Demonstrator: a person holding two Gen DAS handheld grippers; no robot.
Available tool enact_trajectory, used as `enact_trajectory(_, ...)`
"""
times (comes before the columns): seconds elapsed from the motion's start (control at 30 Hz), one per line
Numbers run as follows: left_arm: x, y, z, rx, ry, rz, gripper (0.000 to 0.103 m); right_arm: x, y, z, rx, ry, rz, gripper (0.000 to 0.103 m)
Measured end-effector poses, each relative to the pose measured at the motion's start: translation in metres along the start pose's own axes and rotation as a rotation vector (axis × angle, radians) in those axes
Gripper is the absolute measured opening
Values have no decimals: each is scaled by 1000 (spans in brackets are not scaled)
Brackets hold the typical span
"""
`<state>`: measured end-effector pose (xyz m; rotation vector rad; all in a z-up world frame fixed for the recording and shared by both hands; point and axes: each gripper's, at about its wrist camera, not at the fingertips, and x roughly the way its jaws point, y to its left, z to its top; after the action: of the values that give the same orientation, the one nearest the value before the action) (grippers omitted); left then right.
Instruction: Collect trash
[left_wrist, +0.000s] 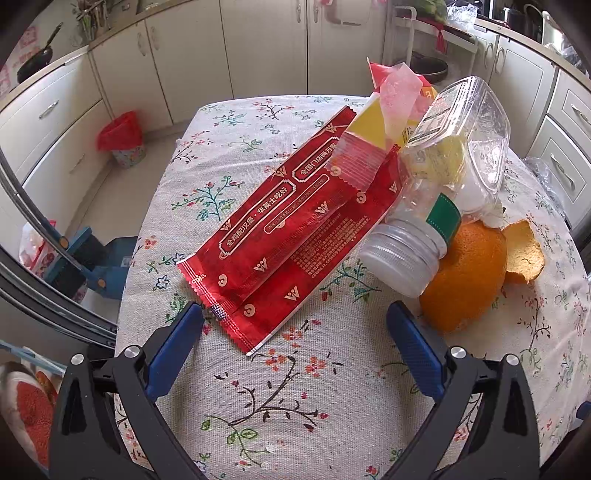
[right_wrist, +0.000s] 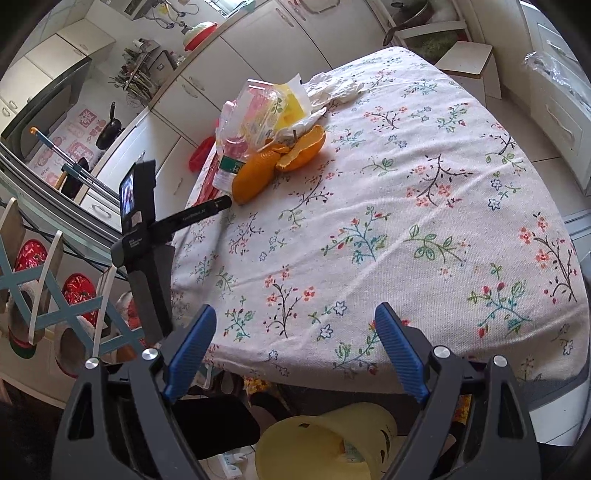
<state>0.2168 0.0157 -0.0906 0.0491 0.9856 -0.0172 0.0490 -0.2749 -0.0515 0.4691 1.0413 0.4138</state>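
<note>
1. Floral cloth covers the table; all trash sits in one pile near its far-left edge as seen from the right wrist cam.
2. Red wrapper: largest trash item, lies flat w/ its upper end leaning under the pile, lower corner just beside the left gripper's left finger.
3. Clear plastic container: crumpled, on top of the pile, w/ yellow and pink wrappers tucked behind it.
4. Orange peel: two pieces, resting on the cloth at the pile's right side, touching the bottle.
5. Plastic bottle: lies on its side, white cap end pointing toward the left cam, between wrapper and peel.
6. Yellow bin: on the floor below the table's near edge, seen between the right gripper's fingers.
7. Left gripper: jaws fully apart, nothing gripped; wrapper corner lies between the fingers.
8. Right gripper: jaws wide, empty, over the table's near edge.
</note>
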Motion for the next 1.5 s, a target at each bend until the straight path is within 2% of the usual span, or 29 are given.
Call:
enact_trajectory(0.23,0,0,0,0,0,0,95,1,-5,-5,-15,-4,-63,84)
enact_trajectory(0.63,0,0,0,-1,1,0,95,-2,-8,-3,10,-19,-56,84)
enact_trajectory(0.97,0,0,0,-1,1,0,95,-19,13,-3,-100,-120,-75,84)
enact_trajectory(1.5,2,0,0,-7,2,3,96,-7,13,5,-88,-70,-7,85)
